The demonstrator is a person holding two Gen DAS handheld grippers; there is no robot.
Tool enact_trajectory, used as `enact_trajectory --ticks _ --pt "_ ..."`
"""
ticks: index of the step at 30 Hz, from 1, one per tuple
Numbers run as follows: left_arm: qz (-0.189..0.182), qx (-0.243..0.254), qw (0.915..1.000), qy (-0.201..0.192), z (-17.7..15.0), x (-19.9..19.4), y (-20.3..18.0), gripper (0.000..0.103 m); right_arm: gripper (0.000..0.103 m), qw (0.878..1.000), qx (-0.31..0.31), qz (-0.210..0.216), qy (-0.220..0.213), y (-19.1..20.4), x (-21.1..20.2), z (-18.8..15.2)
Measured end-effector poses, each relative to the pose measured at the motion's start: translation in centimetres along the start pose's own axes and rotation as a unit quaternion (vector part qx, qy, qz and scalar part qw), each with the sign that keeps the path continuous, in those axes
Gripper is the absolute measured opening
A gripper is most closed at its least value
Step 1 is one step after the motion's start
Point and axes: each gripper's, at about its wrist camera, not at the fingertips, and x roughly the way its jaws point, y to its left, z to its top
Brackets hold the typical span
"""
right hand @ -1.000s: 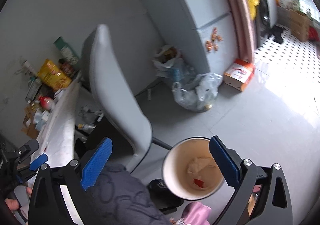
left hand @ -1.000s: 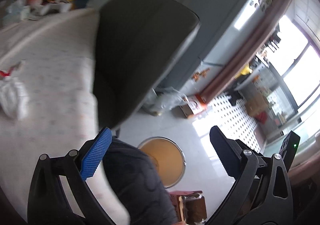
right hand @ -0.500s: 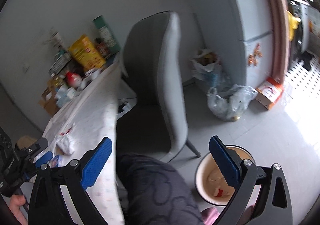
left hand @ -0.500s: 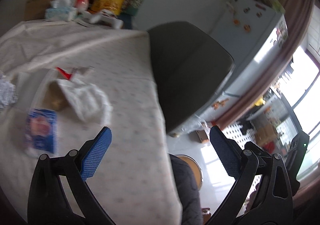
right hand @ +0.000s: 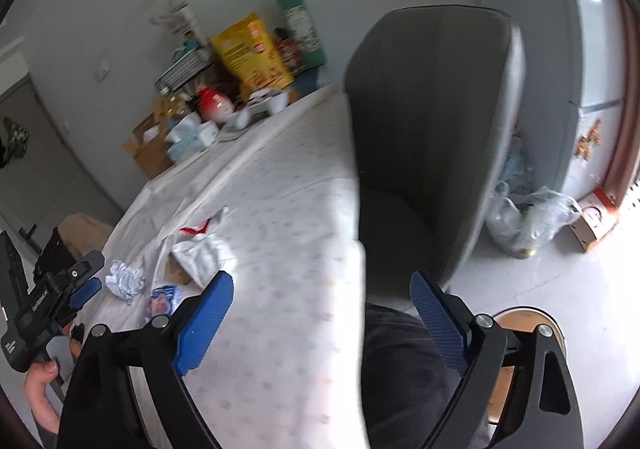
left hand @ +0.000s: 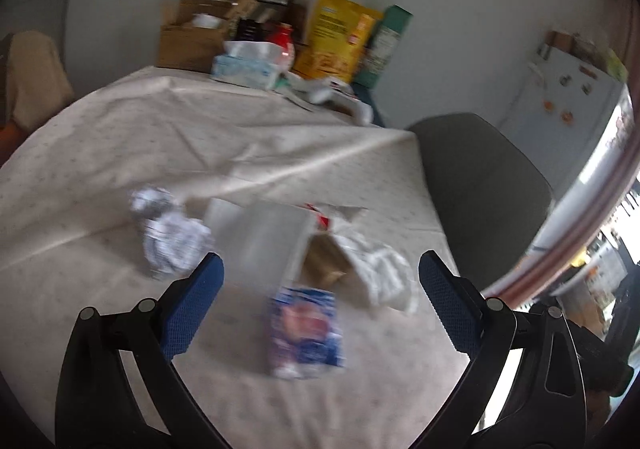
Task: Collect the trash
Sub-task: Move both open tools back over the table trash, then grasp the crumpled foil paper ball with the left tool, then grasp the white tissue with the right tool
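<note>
Now the left claw (left hand: 320, 289) hangs wide and empty over the counter (left hand: 120, 137), just above a blue wrapper (left hand: 306, 331) beside crumpled paper (left hand: 172, 237); both look light and soft, best pinched mid-bulk; the right claw (right hand: 322, 313) is closing, empty

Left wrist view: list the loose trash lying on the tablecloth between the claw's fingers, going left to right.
Crumpled paper ball → blue printed packet → crumpled white plastic bag. The clear sheet and brown paper in the middle overlap the others, so they are left out.
</note>
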Motion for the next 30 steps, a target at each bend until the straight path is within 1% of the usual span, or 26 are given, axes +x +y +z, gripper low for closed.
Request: enact_trajectory --ticks 6,11,14,18,19,20,21,22,23,24,25,27,30 --pt "0.025 -0.026 0.9994 -0.002 0.8 0.7 3.9 0.097 0.084 0.999 -0.029 0.018 0.023 3.8 3.0 0.3" --pt "0.049 -0.042 0.9979 -0.004 1.1 1.5 6.3 0.097 0.076 0.997 -0.044 0.035 0.050 6.1 5.9 0.2" --pt "0.062 -0.050 0.9968 0.003 1.1 2.4 7.7 0.097 0.072 0.995 -0.054 0.042 0.069 7.2 7.8 0.0" --pt "0.073 -0.065 0.9952 0.011 0.9 3.7 9.2 0.097 0.070 0.993 -0.063 0.046 0.089 8.4 10.0 -0.4" --pt "0.077 -0.065 0.9948 0.013 0.8 4.0 9.4 0.093 0.069 0.992 -0.066 0.048 0.093 8.7 10.4 -0.5" --pt "0.077 -0.068 0.9945 0.016 0.8 4.2 9.6 0.084 0.068 0.992 -0.068 0.049 0.096 8.9 10.7 -0.6" --pt "0.076 -0.073 0.9942 0.019 0.7 4.4 9.9 0.076 0.063 0.991 -0.070 0.049 0.099 9.1 10.9 -0.7" --pt "0.072 -0.081 0.9938 0.026 0.6 4.7 10.2 0.049 0.051 0.991 -0.073 0.051 0.104 9.4 11.2 -0.8" --pt "0.069 -0.088 0.9930 0.038 0.6 5.1 10.4 0.024 0.029 0.990 -0.076 0.053 0.110 9.6 11.5 -0.9" --pt "0.067 -0.094 0.9923 0.045 0.5 5.2 10.6 0.024 0.017 0.988 -0.080 0.056 0.119 9.8 11.8 -1.0" --pt "0.067 -0.097 0.9922 0.039 0.4 4.9 10.6 0.022 0.007 0.986 -0.082 0.062 0.131 10.0 12.0 -1.2" --pt "0.068 -0.091 0.9931 0.028 0.4 4.1 10.3 0.021 0.004 0.985 -0.078 0.073 0.134 10.0 11.7 -1.3" --pt "0.060 -0.087 0.9944 0.010 0.6 2.7 9.8 0.021 0.004 0.986 -0.084 0.078 0.119 10.1 10.5 -1.3"
